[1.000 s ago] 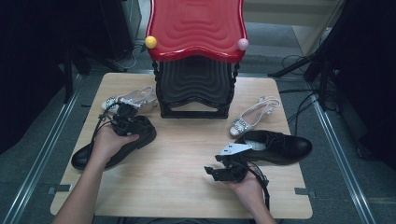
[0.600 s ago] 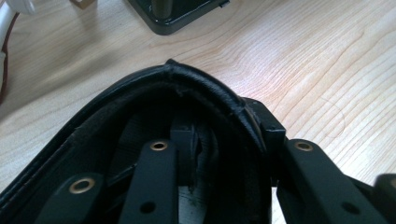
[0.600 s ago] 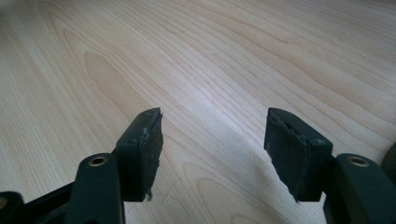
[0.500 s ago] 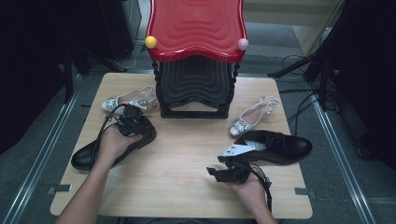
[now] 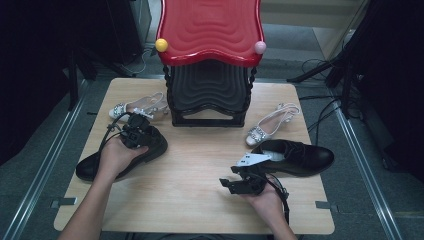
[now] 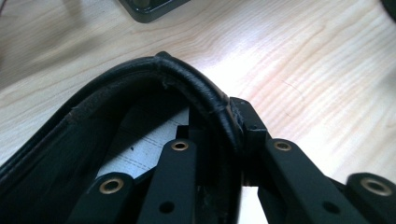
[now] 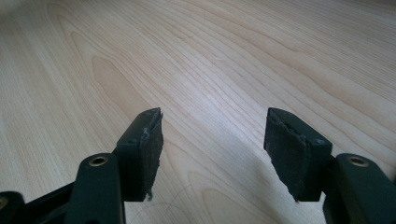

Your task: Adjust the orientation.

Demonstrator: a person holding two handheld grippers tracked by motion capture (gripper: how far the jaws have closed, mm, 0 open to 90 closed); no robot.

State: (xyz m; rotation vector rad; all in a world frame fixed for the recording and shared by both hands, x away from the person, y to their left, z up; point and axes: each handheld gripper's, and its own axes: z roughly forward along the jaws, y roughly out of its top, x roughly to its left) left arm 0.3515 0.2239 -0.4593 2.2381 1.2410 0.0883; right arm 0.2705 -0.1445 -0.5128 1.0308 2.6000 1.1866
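Left claw [image 5: 136,134] is clamped on the heel collar of the black shoe [image 5: 120,157] near the left edge of the surface [image 5: 200,165]. Its jaws have just been closing, and the left gripper view shows the collar rim [image 6: 196,88] pinched between the pads, one jaw inside the shoe over the pale insole [image 6: 140,144], the other outside. The shoe lies on the surface, toe toward the near-left corner, heel toward the middle. The left hand [image 5: 116,156] sits over the shoe's middle.

Right claw [image 5: 235,182] has its jaws apart with nothing between them; the right gripper view shows both pads [image 7: 149,135] over bare wood. It lies low over the surface near the near edge, right of centre, pointing left across the surface, with the right hand [image 5: 262,197] behind it.

Second black shoe [image 5: 300,157] rests near the right edge, just beyond the right claw's grey plate [image 5: 252,159]; can't tell whether they touch.

Two silver slingback sandals: one [image 5: 132,107] near the far-left corner, just beyond the held shoe's heel, the other [image 5: 270,125] right of centre, just beside the second black shoe on its far side.

Black rack [image 5: 210,95] with a red wavy top [image 5: 210,27] stands at the middle of the far edge, between the sandals. A yellow ball [image 5: 161,45] and a pink ball [image 5: 260,47] sit at the top's front corners.
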